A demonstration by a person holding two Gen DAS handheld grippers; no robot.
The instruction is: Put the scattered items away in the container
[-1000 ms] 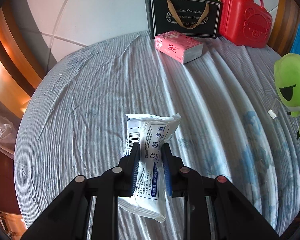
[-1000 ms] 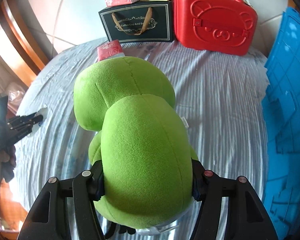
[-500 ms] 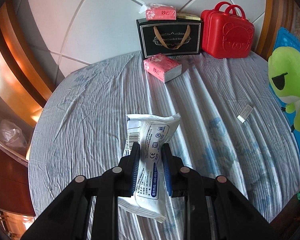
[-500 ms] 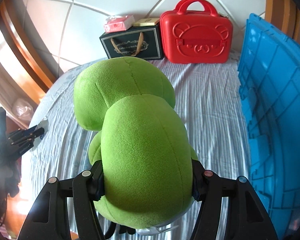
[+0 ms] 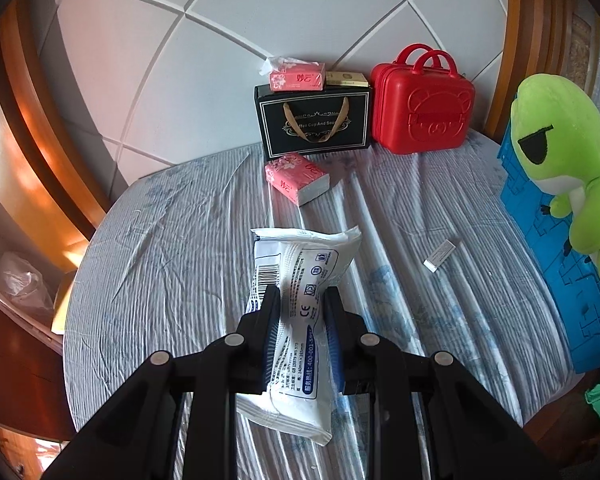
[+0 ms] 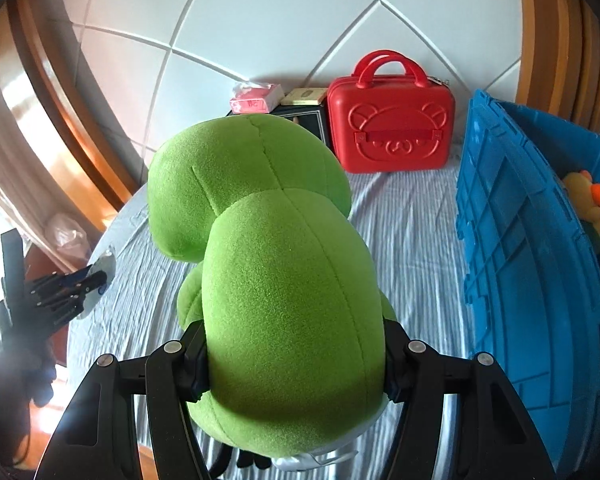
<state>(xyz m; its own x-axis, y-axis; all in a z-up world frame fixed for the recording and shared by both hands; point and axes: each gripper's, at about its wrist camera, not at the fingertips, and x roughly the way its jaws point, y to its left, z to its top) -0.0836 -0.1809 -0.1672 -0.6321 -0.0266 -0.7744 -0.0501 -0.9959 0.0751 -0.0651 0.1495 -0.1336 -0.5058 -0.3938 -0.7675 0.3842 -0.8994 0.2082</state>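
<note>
My left gripper (image 5: pixel 300 300) is shut on a white wet-wipes pack (image 5: pixel 300 276) and holds it above the striped bed sheet (image 5: pixel 172 248). My right gripper (image 6: pixel 292 332) is shut on a green frog plush (image 6: pixel 276 264), held in the air left of the blue crate (image 6: pixel 512 264). The plush also shows in the left wrist view (image 5: pixel 568 168), in front of the crate (image 5: pixel 556 280). A yellow and orange toy (image 6: pixel 588 204) lies inside the crate. A pink tissue pack (image 5: pixel 296 178) and a small white stick (image 5: pixel 440 254) lie on the sheet.
A black gift bag (image 5: pixel 314 124) and a red bear case (image 5: pixel 420 106) stand against the white headboard. Another pink tissue pack (image 5: pixel 296 76) and a gold box (image 5: pixel 346 79) sit on the bag. Wooden frame runs along the left (image 5: pixel 28 168).
Both grippers have risen and pulled back, each with its load. The blue crate's open top has come into the right wrist view, and the plush is now beside the crate.
</note>
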